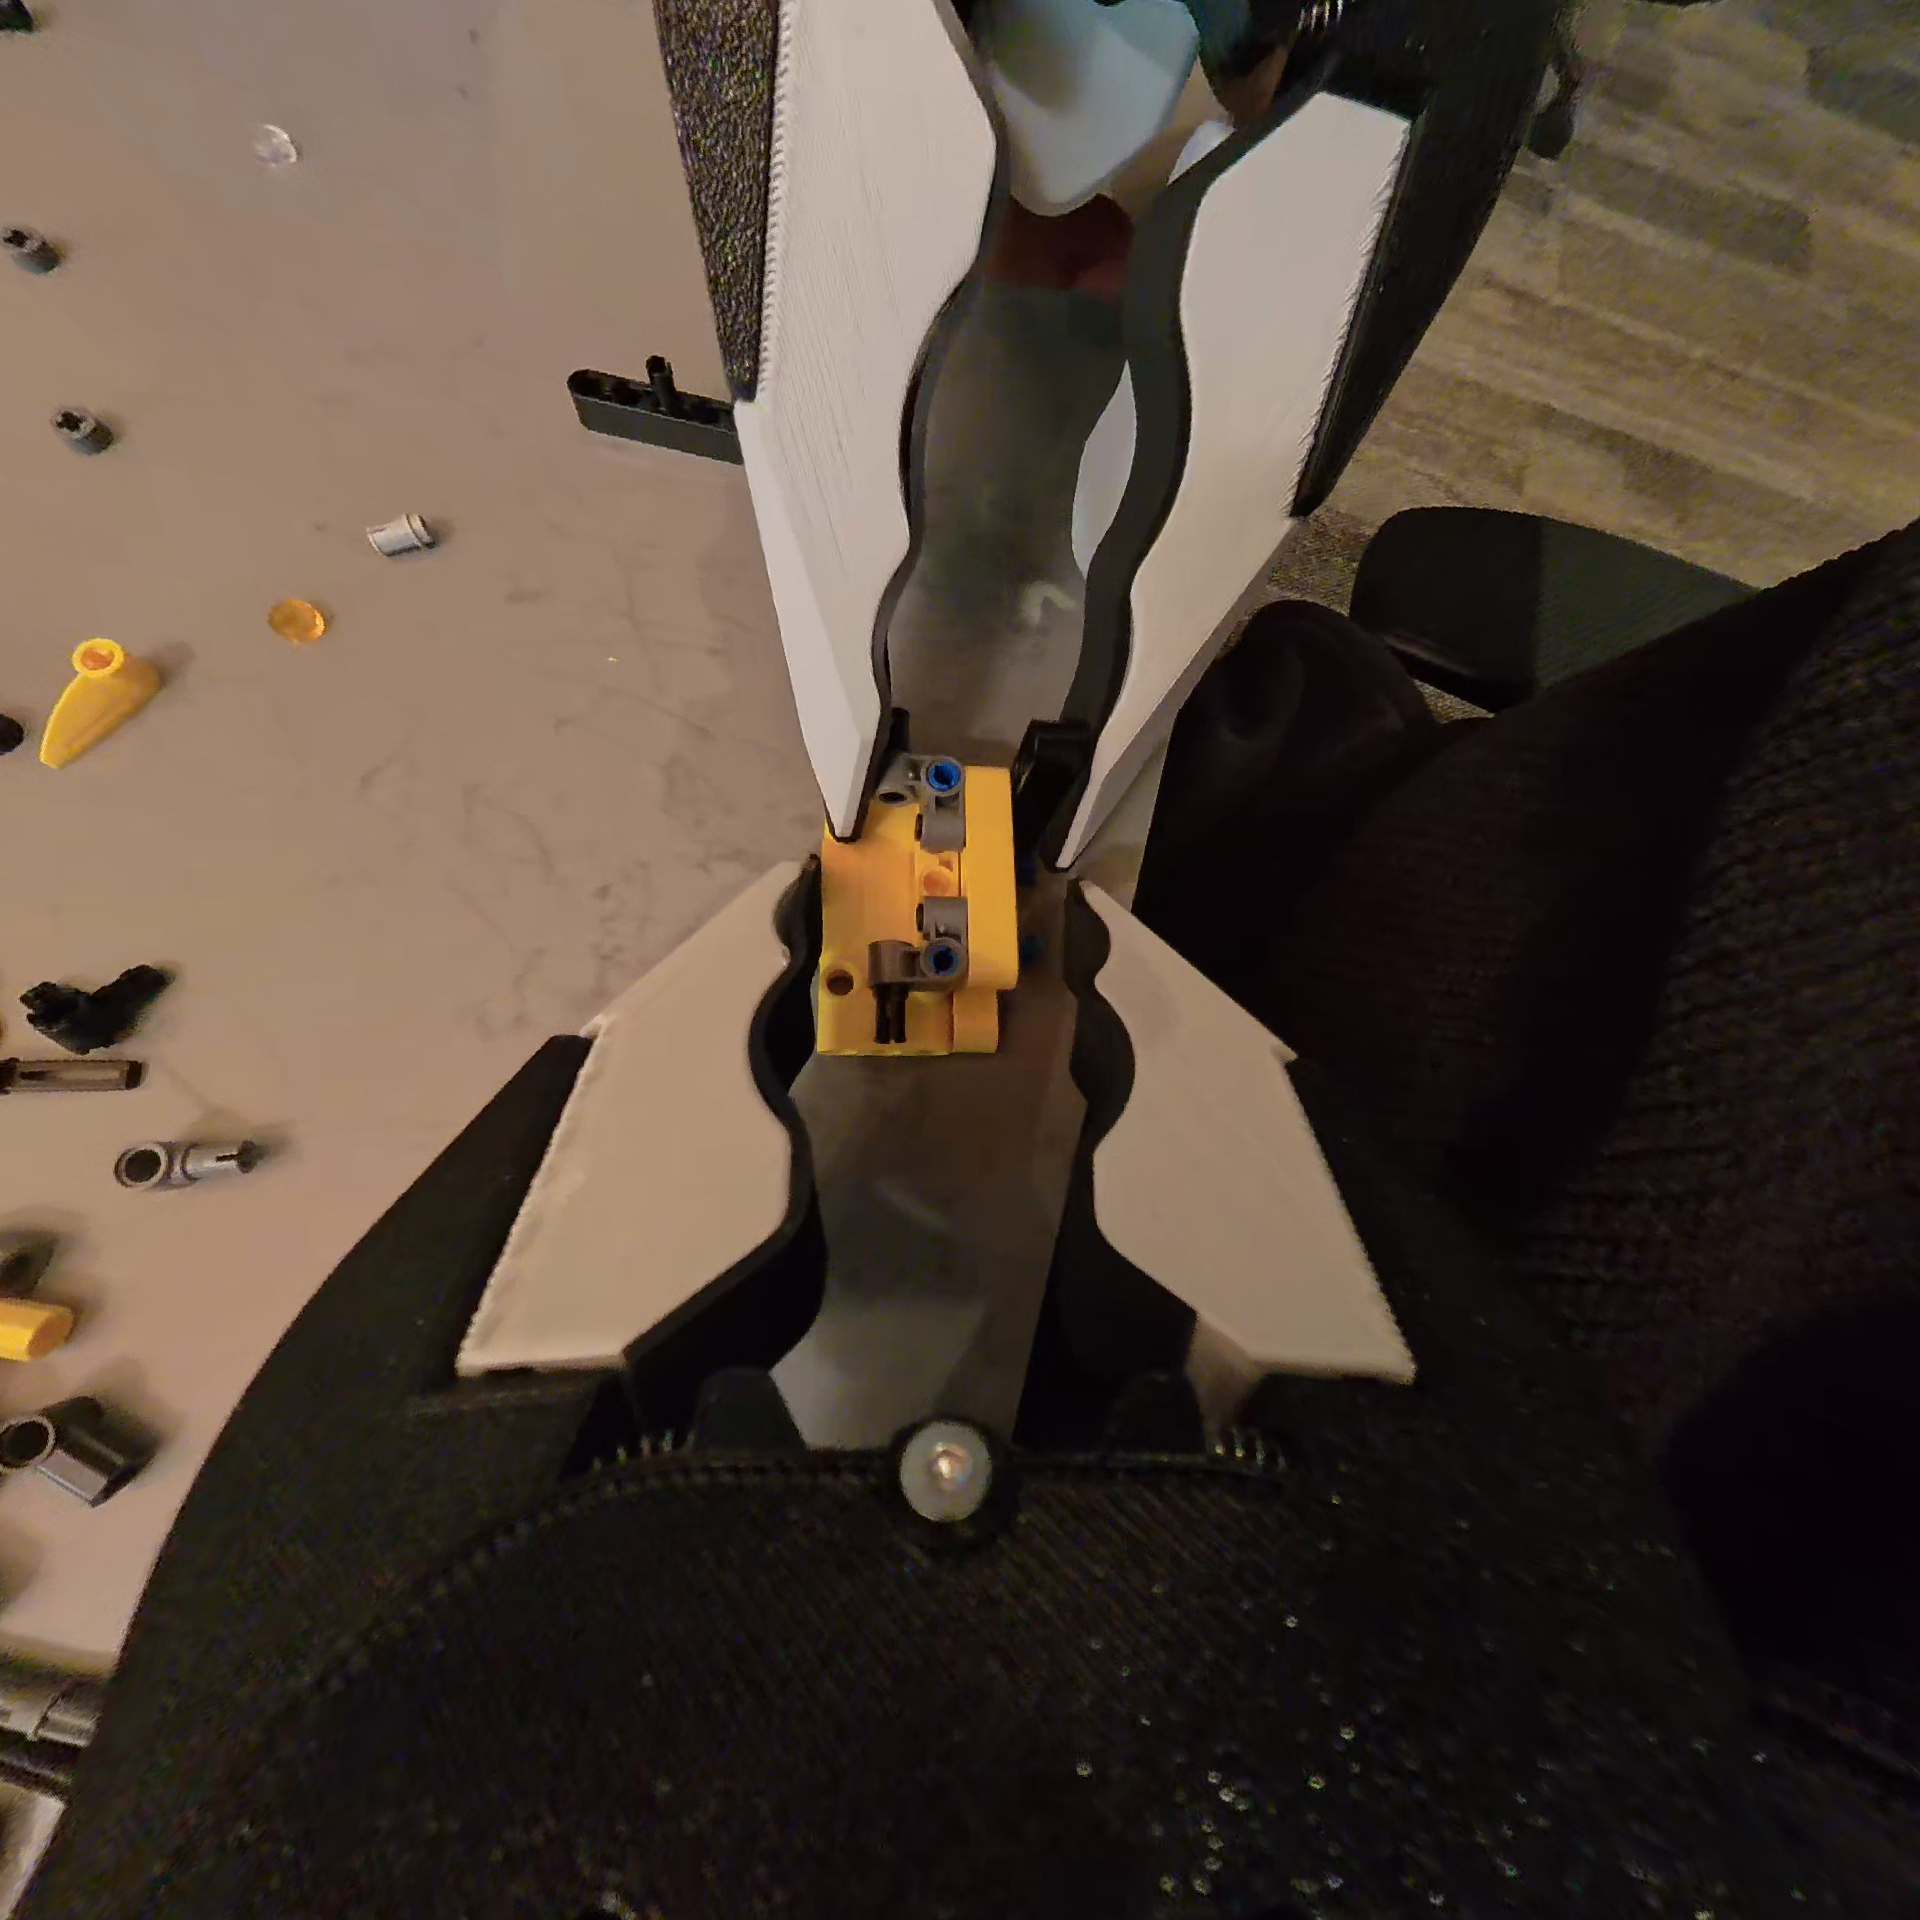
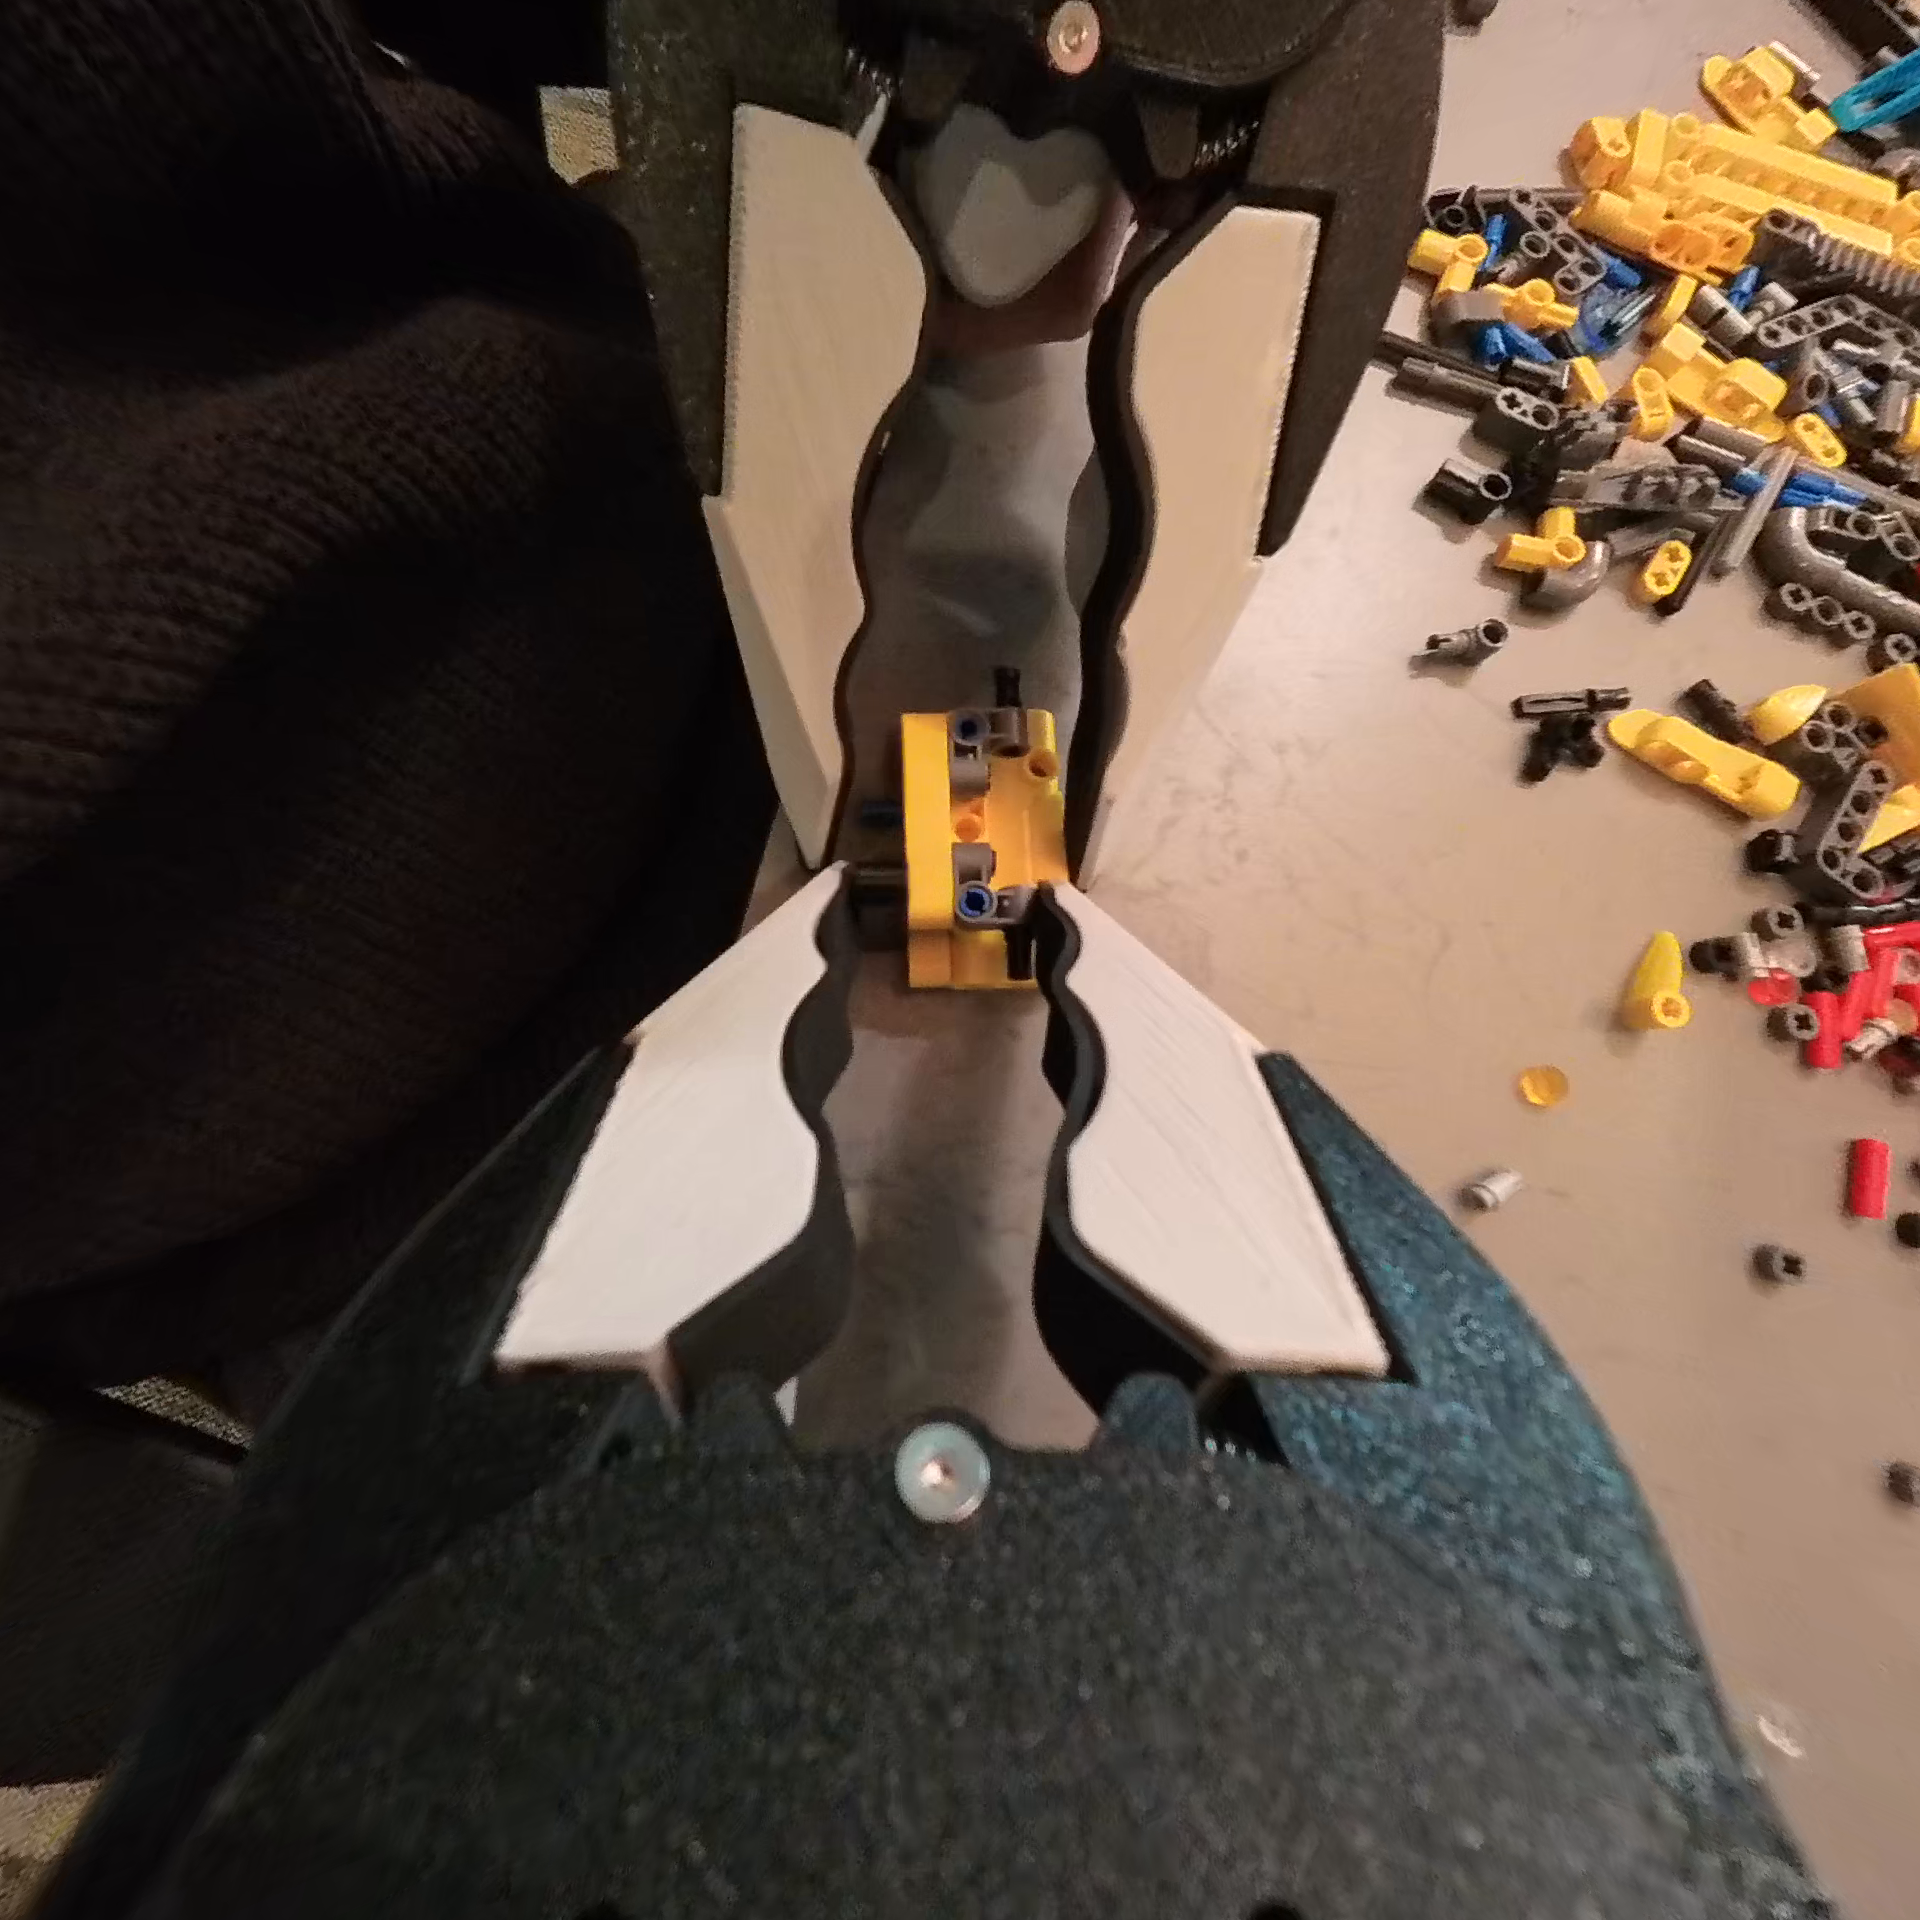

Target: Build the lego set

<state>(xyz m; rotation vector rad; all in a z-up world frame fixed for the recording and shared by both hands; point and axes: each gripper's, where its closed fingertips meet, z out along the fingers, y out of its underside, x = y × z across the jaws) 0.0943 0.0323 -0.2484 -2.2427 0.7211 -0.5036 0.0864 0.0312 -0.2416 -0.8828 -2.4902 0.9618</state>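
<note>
Both claws clench one small yellow brick assembly (image 1: 914, 914) from opposite ends, the left gripper (image 1: 930, 883) facing the right gripper (image 2: 940, 894), its long axis running between them, above the table (image 1: 468, 831) edge; loose bricks (image 2: 1714, 364) lie well apart.

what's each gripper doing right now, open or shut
left gripper: shut on the yellow brick assembly.
right gripper: shut on the same yellow brick assembly, from the opposite side.

Setting: likely an office or hobby workspace, indoors.
Surface: pale marbled table (image 1: 416, 831), smooth and matte.
Clutter: heap of building-toy parts (image 2: 1683, 343) in yellow, grey, blue and red; stray pins (image 1: 187, 1164) lie scattered.
Floor: grey carpet tiles (image 1: 1662, 312).
Seating: black mesh chair (image 1: 1538, 592) just beside the table.
</note>
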